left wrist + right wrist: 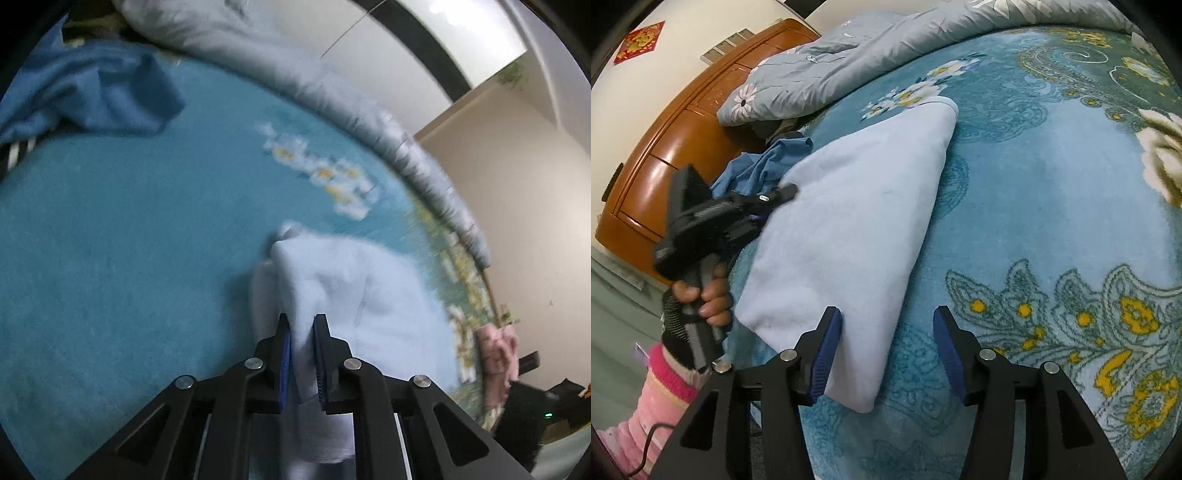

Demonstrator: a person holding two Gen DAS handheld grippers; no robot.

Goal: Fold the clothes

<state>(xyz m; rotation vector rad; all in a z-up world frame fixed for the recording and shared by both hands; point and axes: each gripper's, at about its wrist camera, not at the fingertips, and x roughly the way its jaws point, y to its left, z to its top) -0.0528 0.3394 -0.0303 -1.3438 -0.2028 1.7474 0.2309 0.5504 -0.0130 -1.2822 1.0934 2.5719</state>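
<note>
Two grippers are seen over a bed (1052, 192) covered by a teal flowered spread. A pale blue cloth (849, 229), folded into a tapering shape, is laid on the spread. One edge of it is pinched between the nearly closed jaws of the left gripper (302, 354), and the fabric is bunched up ahead of them. The right gripper (886, 354) is held with its jaws wide apart, the near corner of the cloth lying between them, closer to the left pad. A darker blue garment (764, 166) is heaped beyond the cloth, beside a grey quilt (827, 70).
</note>
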